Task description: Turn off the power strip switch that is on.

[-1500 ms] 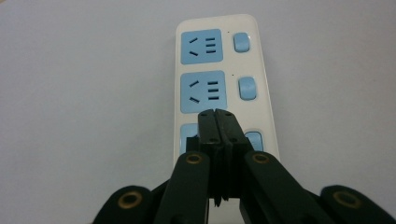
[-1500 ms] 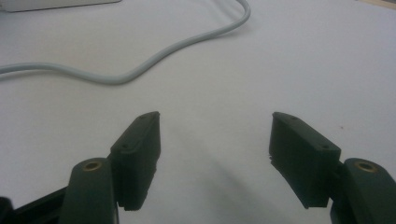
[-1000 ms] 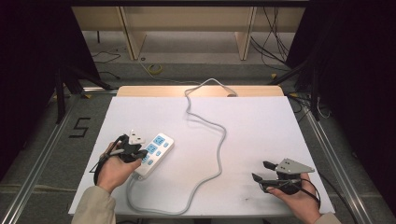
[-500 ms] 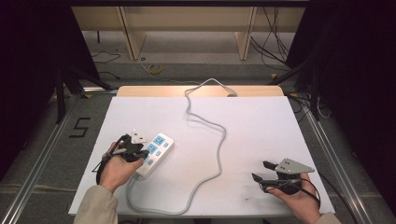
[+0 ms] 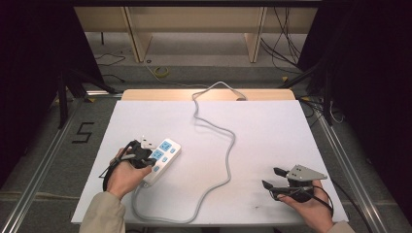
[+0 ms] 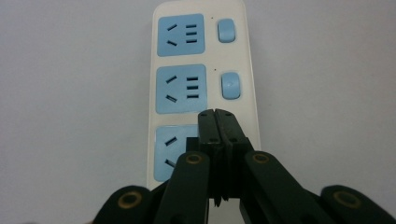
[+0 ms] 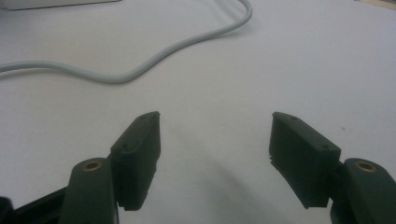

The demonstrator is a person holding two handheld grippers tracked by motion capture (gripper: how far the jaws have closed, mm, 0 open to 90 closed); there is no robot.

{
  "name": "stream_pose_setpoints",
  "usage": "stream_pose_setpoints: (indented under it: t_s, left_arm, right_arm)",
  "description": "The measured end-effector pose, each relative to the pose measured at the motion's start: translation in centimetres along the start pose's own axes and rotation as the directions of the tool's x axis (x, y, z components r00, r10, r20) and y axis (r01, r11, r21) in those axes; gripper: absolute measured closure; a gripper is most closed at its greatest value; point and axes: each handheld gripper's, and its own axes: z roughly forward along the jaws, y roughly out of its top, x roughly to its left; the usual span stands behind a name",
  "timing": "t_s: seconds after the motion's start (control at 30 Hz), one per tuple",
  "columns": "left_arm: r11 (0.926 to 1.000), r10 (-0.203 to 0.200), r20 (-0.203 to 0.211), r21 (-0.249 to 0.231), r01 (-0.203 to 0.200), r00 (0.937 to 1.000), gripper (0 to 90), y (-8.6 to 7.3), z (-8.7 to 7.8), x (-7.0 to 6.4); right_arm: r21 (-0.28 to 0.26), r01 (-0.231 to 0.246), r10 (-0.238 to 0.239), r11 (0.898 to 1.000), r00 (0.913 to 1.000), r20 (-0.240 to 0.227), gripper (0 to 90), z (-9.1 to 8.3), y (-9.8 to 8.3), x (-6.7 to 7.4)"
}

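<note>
Power strip (image 5: 160,160) lies flat on the near left of the white counter (image 5: 272,131), sockets up, its grey cord (image 5: 228,145) looping across the middle and off the far edge. My left claw (image 6: 217,122) sits over its near end with the jaws pressed together and nothing between them; in the left claw view the tips rest over the nearest blue socket (image 6: 175,149), beside where that row's rocker switch would be. I judge I've closed the jaws into a single blunt point so I can press a switch rather than grip anything. The two farther switches (image 6: 226,31) are in plain sight; the nearest one is hidden behind my jaws, so I can't tell whether I'm touching it. A white plug (image 5: 147,143) sits just beside the strip's far-left edge.

My right claw (image 5: 274,178) waits near the right front corner, jaws spread wide and empty, resting low over bare counter, well apart from the cord. I judge it is parked there to keep clear of the left hand's work.
</note>
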Motion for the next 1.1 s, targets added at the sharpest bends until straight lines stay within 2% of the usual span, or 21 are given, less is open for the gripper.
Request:
stream_pose_setpoints:
  t_s: [0.57,1.0,1.1]
  left_arm:
    - [0.9986,0.007,0.027,0.053,-0.008,0.9996,89.5,0.47,0.52,-0.78]
    - [0.9975,-0.022,0.048,0.068,0.019,0.9986,89.5,0.54,0.69,-0.77]
    - [0.9969,-0.018,0.042,0.077,0.015,0.999,89.5,0.53,0.78,-0.71]
  right_arm:
    - [0.003,0.004,-0.004,1.0,1.0,-0.003,35.7,-0.01,0.04,0.03]
    - [0.006,0.002,-0.002,1.0,1.0,-0.009,35.5,0.04,0.06,0.12]
    - [0.007,0.002,-0.002,1.0,1.0,-0.01,35.4,0.06,0.05,0.15]
